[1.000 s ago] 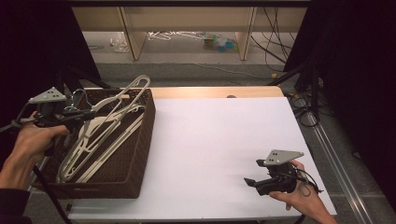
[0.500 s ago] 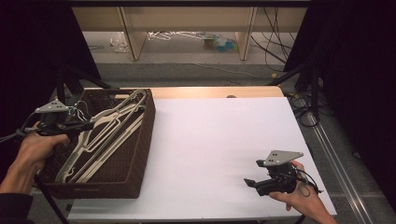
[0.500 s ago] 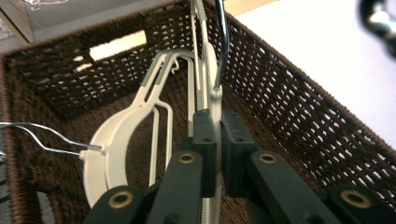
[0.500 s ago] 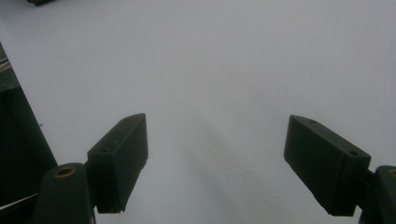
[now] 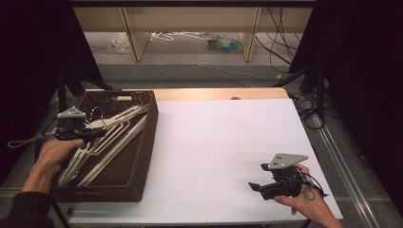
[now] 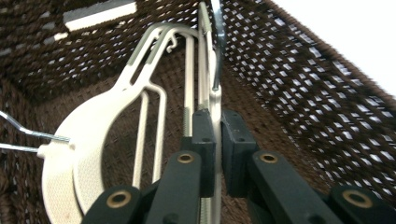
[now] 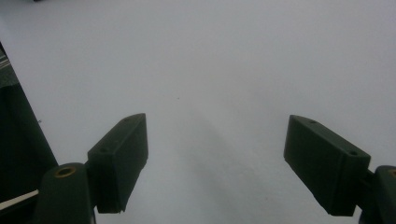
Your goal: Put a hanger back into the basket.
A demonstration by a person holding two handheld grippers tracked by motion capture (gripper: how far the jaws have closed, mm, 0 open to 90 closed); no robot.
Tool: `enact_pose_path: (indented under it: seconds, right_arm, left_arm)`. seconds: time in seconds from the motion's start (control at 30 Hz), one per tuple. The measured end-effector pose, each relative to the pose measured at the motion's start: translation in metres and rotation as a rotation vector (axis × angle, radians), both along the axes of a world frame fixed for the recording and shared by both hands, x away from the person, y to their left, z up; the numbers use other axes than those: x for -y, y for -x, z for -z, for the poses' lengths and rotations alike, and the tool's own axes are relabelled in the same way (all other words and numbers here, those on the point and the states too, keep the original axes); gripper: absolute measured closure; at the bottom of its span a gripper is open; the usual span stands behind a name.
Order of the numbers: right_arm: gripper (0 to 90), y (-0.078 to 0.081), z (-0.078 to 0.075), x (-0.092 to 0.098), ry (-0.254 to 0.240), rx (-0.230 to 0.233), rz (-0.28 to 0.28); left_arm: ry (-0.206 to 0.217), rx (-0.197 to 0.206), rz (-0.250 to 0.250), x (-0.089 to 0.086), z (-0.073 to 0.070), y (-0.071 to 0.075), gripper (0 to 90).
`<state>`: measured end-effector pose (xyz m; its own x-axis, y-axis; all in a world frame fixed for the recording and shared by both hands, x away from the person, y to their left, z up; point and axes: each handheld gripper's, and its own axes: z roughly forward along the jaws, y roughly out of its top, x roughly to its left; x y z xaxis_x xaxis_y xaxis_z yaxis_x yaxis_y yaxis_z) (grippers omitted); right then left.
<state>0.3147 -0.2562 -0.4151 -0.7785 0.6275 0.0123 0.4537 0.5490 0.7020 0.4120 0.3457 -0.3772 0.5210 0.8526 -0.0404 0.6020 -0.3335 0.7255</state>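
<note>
left gripper [image 6: 215,154] clamped on hanger [image 6: 205,70] inside basket [image 5: 142,142], 9 o'clock; nothing out yet. right gripper [image 7: 215,163] open, idle, 4 o'clock.

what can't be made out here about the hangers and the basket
- High view: the count of hangers stays unclear; they overlap in the wicker basket.
- Left gripper view: the clamped hanger bar runs behind the left gripper.
- High view: clutter under the far shelf is too small to name.
</note>
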Motion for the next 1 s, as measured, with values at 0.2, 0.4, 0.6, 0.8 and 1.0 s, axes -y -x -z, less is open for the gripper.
enact_pose_path:
  seconds: [0.2, 0.4, 0.6, 0.8, 1.0]
  right_arm:
    - [22.5, 0.0, 0.0, 0.0, 0.0, -0.009, 0.003]
    - [22.4, 0.0, 0.001, 0.0, 0.003, -0.004, 0.005]
    - [22.3, -0.001, 0.003, -0.002, 0.002, -0.008, -0.007]
    - [22.2, -0.001, 0.002, -0.001, 0.001, -0.009, -0.006]
    - [22.2, 0.0, 0.002, -0.003, -0.003, 0.0, -0.004]
  left_arm:
    - [0.046, 0.033, -0.135, -0.011, 0.01, -0.003, 80.6]
    - [-0.023, 0.026, -0.233, -0.02, 0.022, -0.003, 76.3]
    - [-0.025, 0.009, -0.303, -0.029, 0.028, 0.001, 64.4]
    - [0.011, 0.029, -0.317, -0.034, 0.024, 0.008, 56.7]
    - [0.08, 0.11, -0.319, -0.02, 0.016, 0.019, 46.1]
